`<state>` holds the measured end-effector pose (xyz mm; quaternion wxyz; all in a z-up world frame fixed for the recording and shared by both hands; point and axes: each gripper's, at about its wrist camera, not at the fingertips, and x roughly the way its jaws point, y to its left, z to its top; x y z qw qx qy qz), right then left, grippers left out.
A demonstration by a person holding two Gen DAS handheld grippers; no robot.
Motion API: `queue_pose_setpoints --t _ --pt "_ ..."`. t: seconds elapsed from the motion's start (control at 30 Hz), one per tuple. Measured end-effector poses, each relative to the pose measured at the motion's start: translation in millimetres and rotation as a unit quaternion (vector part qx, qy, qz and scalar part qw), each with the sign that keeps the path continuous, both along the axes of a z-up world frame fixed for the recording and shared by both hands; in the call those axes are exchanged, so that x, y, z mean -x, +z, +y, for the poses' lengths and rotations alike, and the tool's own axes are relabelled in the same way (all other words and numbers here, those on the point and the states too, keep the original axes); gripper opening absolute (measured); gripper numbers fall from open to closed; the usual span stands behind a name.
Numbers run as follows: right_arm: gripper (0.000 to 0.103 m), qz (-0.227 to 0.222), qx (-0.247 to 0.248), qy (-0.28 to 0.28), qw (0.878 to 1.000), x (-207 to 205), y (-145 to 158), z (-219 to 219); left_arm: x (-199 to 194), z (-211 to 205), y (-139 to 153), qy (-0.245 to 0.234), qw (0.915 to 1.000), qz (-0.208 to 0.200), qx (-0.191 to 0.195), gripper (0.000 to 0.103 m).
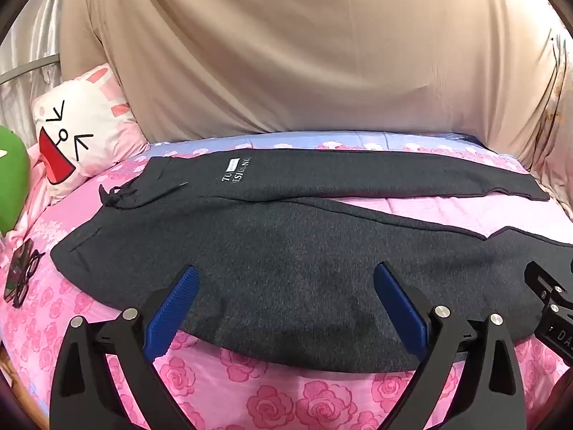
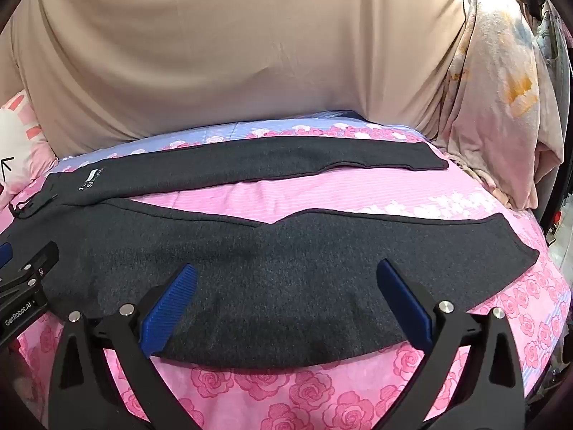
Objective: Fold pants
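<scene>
While both grippers hang low over the near side of the bed (image 1: pixel 222 390), nothing sits between their blue pads. The left gripper (image 1: pixel 284 304) has its jaws spread wide, with the dark pants (image 1: pixel 286 251) just under them. The right gripper (image 2: pixel 286 302) is spread wide too and holds nothing. It is further along the near leg, toward the cuff end.

The pants lie flat on the pink rose blanket. The waist is at the left and the two legs run to the right, spread apart like a V. A strip of pink shows between them. The far leg has small white letters (image 1: pixel 236 170) near the top. A string (image 1: pixel 116 197) is bunched at the waist.

Left of the pants lie dark glasses (image 1: pixel 21 276). Further back are a green thing (image 1: pixel 12 179) and a white bunny pillow (image 1: pixel 82 132). Behind everything hangs a big tan cloth (image 1: pixel 286 53).
</scene>
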<state>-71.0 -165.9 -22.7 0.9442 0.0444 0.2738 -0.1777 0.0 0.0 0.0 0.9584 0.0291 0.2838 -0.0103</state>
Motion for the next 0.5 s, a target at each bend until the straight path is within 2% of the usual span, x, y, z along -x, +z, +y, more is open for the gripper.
queue_pose_setpoints --t 0.5 --pt "0.098 0.001 -0.005 -0.001 1.000 -1.4 1.8 1.5 0.1 2.4 -3.6 -0.003 1.0000 0.005 -0.002 0.096"
